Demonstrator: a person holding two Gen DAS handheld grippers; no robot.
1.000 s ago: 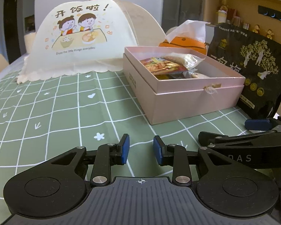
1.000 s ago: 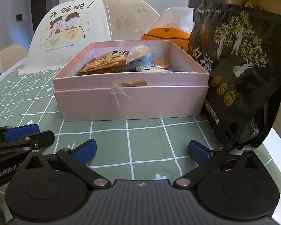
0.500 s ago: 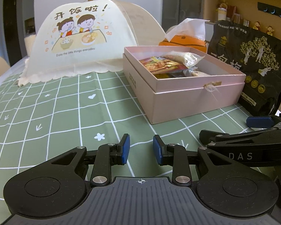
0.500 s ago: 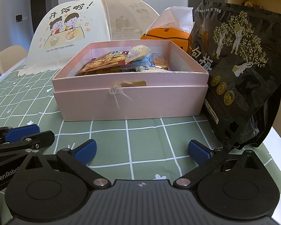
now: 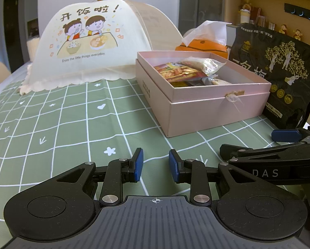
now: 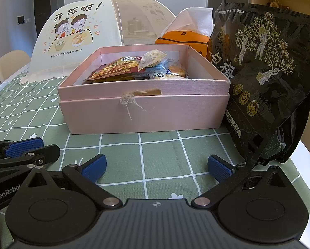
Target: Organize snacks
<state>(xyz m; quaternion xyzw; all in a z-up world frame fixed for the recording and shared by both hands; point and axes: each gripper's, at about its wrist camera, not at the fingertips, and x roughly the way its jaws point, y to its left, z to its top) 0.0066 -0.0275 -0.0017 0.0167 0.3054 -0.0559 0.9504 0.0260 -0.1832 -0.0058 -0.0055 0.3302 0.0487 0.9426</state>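
An open pink box (image 5: pixel 206 108) (image 6: pixel 144 114) stands on the green checked tablecloth (image 5: pixel 72 124), holding several snack packets (image 5: pixel 182 72) (image 6: pixel 121 69). To its right a large black snack bag (image 5: pixel 279 72) (image 6: pixel 258 62) stands upright. My left gripper (image 5: pixel 156 166) hovers low over the cloth in front of the box, its blue pads a small gap apart with nothing between them. My right gripper (image 6: pixel 156 168) is wide open and empty, in front of the box, with its right finger close to the black bag's bottom edge. The two grippers sit side by side.
A dome-shaped mesh food cover (image 5: pixel 88 41) (image 6: pixel 76 33) with a cartoon print sits at the back left. An orange tissue box (image 5: pixel 202 45) (image 6: pixel 184 38) stands behind the pink box. A beige chair (image 6: pixel 10 62) is at the table's far left edge; shelves line the right wall.
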